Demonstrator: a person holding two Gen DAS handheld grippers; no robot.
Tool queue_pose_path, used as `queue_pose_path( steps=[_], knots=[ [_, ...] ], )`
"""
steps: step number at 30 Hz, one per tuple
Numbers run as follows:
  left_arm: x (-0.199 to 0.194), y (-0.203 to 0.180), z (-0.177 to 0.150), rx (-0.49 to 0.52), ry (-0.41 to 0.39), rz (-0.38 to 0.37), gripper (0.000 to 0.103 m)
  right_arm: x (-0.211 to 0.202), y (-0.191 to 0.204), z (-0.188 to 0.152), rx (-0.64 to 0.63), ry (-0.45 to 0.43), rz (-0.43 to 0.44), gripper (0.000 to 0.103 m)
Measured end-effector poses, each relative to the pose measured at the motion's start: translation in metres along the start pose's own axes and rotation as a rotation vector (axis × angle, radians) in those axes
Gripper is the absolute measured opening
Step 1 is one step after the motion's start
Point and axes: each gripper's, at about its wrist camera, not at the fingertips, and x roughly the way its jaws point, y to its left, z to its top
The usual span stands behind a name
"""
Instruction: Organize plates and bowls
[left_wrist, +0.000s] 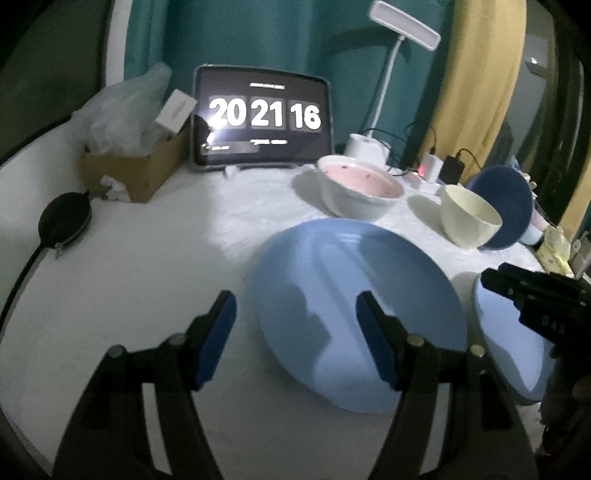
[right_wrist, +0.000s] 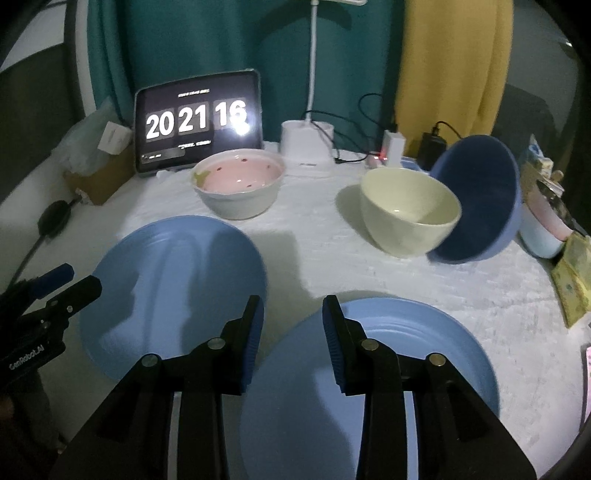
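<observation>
Plates here look rigid, smooth and breakable; judge them slippery on the face, so take hold at the raised rim. You have two: the left blue plate (right_wrist: 173, 291) and the right blue plate (right_wrist: 388, 369), lying side by side on the tabletop (right_wrist: 314, 251). Your left gripper (left_wrist: 297, 338) stands well apart and empty above the left plate's edge. Your right gripper (right_wrist: 293, 341) hovers partly open over the right plate's rim, clamping nothing.

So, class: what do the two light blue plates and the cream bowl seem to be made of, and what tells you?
Left plate and right plate: probably matte plastic or melamine; flat even colour, no sharp glints, faint moulded rings. Cream bowl: likely glazed ceramic; thick wall, small bright highlight inside. Dim light leaves both uncertain.
</observation>
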Motion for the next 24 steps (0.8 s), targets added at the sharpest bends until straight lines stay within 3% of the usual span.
queue_pose_path(
  steps=[6, 24],
  knots=[
    [0.009, 0.012, 0.001, -0.01, 0.023, 0.017, 0.069, 0.014, 0.012, 0.005, -0.012, 0.023, 0.025, 0.045],
    [0.043, 0.018, 0.003, -0.01, 0.135, 0.033, 0.069, 0.065, 0.024, 0.012, 0.005, 0.203, 0.083, 0.045]
  ],
)
